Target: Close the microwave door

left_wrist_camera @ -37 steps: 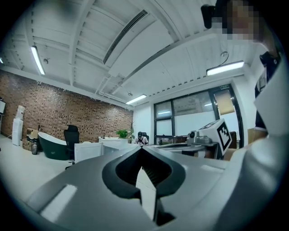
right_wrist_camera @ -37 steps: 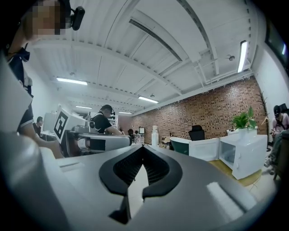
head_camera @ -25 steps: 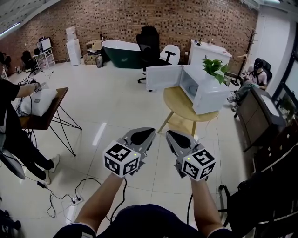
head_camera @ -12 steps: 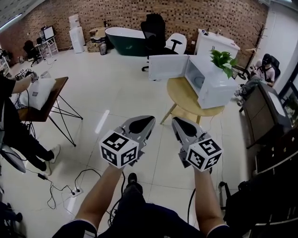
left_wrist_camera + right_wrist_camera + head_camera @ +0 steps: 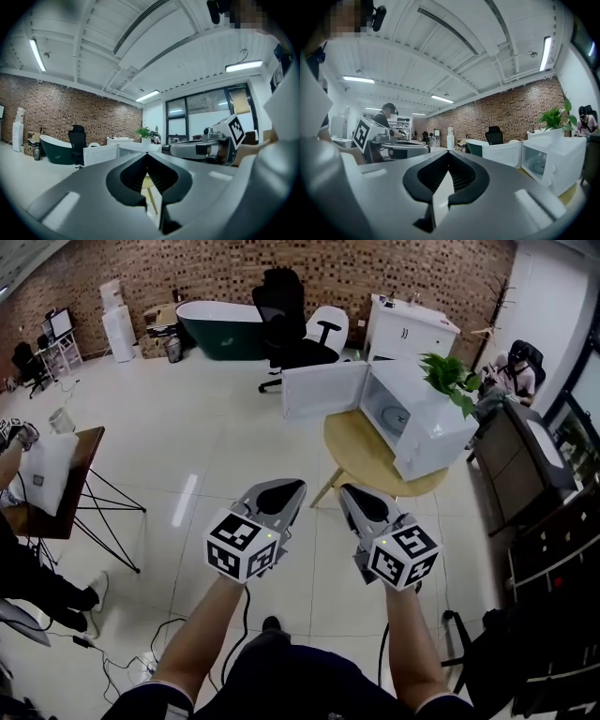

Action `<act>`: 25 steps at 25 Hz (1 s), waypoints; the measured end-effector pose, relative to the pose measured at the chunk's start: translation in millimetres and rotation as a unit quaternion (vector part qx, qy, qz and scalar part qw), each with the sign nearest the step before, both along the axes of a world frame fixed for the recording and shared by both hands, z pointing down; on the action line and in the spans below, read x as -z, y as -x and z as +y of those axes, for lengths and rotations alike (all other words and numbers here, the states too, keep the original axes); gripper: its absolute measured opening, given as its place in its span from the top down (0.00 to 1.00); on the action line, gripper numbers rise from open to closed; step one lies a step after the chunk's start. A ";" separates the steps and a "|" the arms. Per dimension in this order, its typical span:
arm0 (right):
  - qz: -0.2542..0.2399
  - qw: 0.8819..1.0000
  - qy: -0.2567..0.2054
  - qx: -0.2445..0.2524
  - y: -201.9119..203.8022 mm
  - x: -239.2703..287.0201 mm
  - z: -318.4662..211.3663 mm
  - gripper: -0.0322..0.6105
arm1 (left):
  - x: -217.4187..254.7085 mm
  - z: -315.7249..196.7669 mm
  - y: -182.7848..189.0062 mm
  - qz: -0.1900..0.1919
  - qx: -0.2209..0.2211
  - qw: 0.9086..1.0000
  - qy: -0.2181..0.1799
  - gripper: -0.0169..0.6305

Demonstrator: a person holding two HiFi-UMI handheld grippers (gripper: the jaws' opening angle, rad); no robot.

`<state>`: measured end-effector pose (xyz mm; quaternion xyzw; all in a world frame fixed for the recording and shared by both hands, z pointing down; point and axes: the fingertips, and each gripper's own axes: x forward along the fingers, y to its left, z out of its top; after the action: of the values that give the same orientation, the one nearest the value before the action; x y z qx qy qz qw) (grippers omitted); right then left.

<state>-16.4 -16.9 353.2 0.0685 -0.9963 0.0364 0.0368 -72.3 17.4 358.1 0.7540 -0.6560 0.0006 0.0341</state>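
A white microwave (image 5: 424,423) stands on a round wooden table (image 5: 361,460) ahead and to the right. Its door (image 5: 323,389) is swung wide open to the left, and the cavity (image 5: 386,413) shows. In the right gripper view the microwave (image 5: 555,161) and its open door (image 5: 502,153) sit at the right. In the left gripper view the door (image 5: 101,153) shows beyond the jaws. Both grippers are held in the air well short of the table, side by side. My left gripper (image 5: 289,487) is shut with nothing in it. My right gripper (image 5: 349,493) is shut too, and empty.
A green plant (image 5: 448,374) stands on top of the microwave. A black office chair (image 5: 286,320) and a dark green bathtub (image 5: 220,327) lie beyond the table. A folding table (image 5: 56,488) is at the left, with a person beside it. Cables (image 5: 169,634) trail on the floor.
The view has shifted; the microwave and table sit a little closer and lower in the head view. Both grippers stay shut, held together at about the same place.
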 end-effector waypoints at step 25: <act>0.019 1.000 0.004 -0.003 159.2 -20.1 -199.2 0.95 | -34.4 -184.3 152.6 0.029 0.031 0.999 0.030 0.95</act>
<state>-175.6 -216.1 373.3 0.0718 -0.9951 0.0395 0.0559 -224.9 -166.8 392.5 0.7314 -0.6777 -0.0023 0.0757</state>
